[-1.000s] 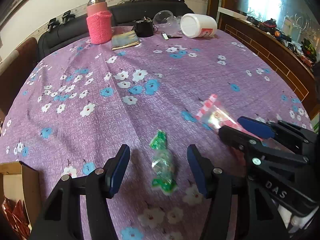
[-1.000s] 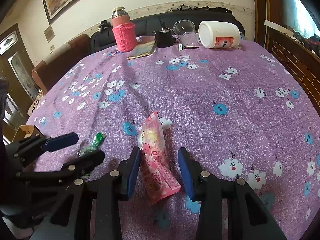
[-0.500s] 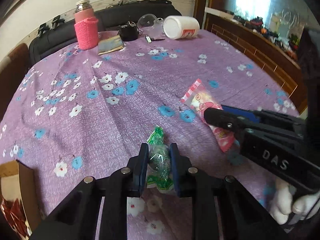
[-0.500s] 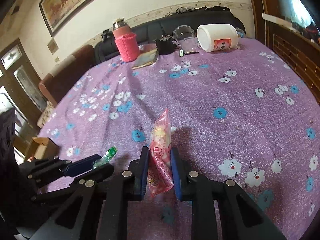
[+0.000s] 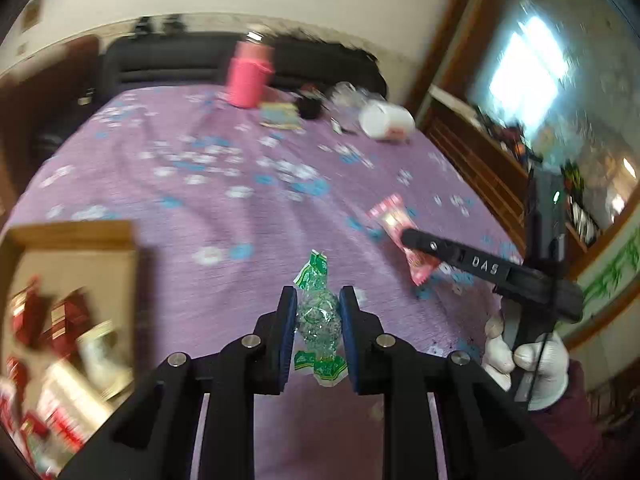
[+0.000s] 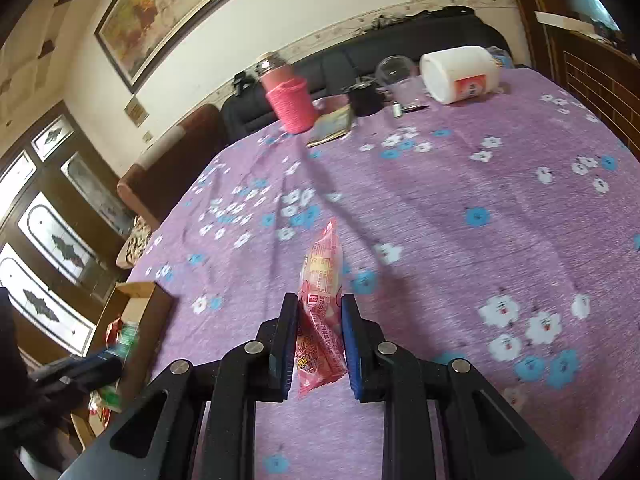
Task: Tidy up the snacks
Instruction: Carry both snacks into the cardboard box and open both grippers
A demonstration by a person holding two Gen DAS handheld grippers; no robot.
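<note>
Green candy [image 5: 319,318]: clear wrapper with green twisted ends, clamped between the left gripper's [image 5: 318,330] blue pads, clear of the tablecloth.
Pink snack packet [image 6: 320,312]: standing on edge, clenched by the right gripper [image 6: 319,334].
Cardboard box [image 5: 76,264]: at the table's left edge, red packets inside.
Tablecloth [image 6: 460,208]: purple, floral.
Far edge: pink bottle [image 6: 286,96], white jar [image 6: 460,74] lying on its side.
</note>
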